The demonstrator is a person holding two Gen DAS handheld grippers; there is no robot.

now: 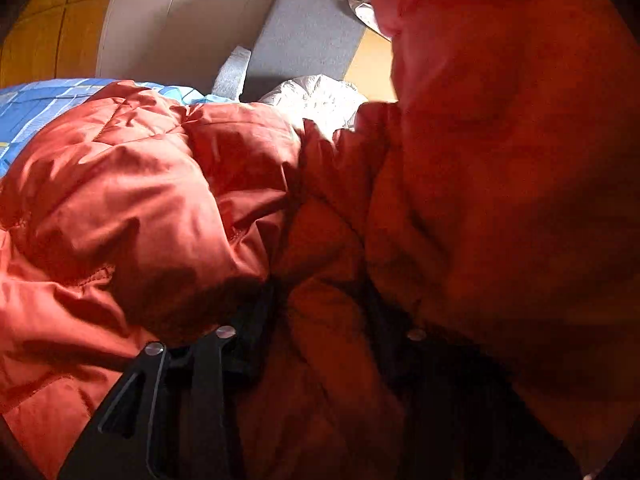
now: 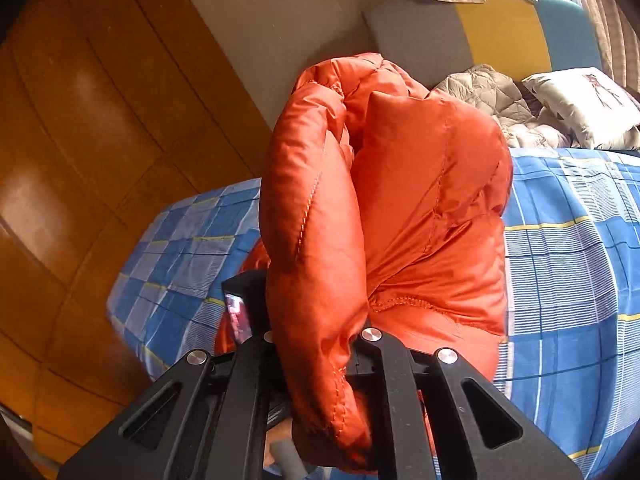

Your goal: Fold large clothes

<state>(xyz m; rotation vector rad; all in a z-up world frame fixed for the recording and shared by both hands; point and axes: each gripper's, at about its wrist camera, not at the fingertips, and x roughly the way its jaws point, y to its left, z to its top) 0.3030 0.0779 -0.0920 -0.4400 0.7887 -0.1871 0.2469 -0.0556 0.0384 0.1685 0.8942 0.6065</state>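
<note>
An orange quilted down jacket (image 1: 152, 200) lies bunched on the bed and fills most of the left wrist view. My left gripper (image 1: 320, 312) is shut on a fold of the jacket; its fingers are mostly buried in fabric. A raised part of the jacket (image 1: 512, 160) hangs close to the camera on the right. In the right wrist view my right gripper (image 2: 316, 320) is shut on a thick padded edge of the orange jacket (image 2: 384, 200) and holds it up above the bed.
The bed has a blue checked sheet (image 2: 572, 248). A beige quilted garment (image 2: 492, 100) and a white pillow (image 2: 584, 104) lie near the grey, yellow and blue headboard (image 2: 504, 32). A wooden wardrobe (image 2: 80, 120) stands to the left.
</note>
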